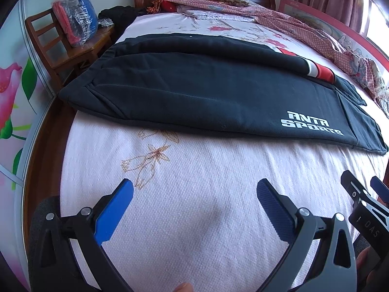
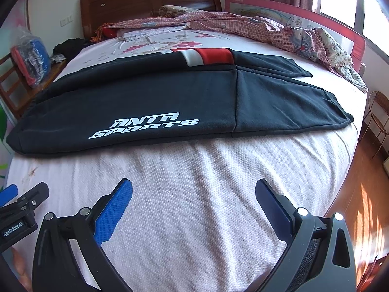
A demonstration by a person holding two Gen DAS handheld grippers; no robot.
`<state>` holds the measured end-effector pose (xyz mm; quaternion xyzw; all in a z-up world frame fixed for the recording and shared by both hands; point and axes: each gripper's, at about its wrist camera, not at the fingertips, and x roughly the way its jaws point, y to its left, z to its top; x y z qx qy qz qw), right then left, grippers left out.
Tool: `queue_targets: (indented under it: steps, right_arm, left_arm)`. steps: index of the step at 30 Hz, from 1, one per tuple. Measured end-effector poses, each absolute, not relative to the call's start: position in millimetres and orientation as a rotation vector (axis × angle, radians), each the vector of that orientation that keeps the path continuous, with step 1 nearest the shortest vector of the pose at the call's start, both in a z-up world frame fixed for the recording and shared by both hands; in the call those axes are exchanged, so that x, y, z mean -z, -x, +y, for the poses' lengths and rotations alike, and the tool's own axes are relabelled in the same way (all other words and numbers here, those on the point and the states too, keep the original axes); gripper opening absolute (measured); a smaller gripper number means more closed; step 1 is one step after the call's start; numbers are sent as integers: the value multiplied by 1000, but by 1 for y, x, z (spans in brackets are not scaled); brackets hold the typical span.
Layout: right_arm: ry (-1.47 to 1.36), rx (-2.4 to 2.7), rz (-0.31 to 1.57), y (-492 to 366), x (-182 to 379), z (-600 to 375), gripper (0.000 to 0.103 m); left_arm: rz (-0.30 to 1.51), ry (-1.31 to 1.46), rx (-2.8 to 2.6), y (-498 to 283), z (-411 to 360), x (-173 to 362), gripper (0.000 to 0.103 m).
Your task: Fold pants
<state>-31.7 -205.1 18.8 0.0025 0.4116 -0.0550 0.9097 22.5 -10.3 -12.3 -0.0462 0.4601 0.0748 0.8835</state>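
Observation:
Black pants (image 1: 206,90) with white "ANTA SPORTS" lettering lie flat across the bed, one leg laid over the other, waistband at the left and cuffs at the right; they also show in the right wrist view (image 2: 170,97). A red and white band shows on the far leg (image 2: 209,57). My left gripper (image 1: 194,189) is open and empty above the bare sheet, short of the pants' near edge. My right gripper (image 2: 193,189) is open and empty, also short of the near edge. Each gripper shows at the edge of the other's view.
The bed has a pale pink sheet (image 1: 194,219) and a wooden headboard (image 2: 150,0). A patterned quilt (image 2: 279,31) lies bunched at the back right by a red bed rail (image 2: 340,36). A wooden chair (image 1: 63,48) with a plastic-wrapped bundle stands at the left.

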Motion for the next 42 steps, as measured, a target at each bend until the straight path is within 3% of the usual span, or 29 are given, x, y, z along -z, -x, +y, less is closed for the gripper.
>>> queue_targets:
  steps: [42]
  right_arm:
    - [0,111,853,32,-19,-202,100]
  left_arm:
    - [930,74,-156,-22,-11,7,101]
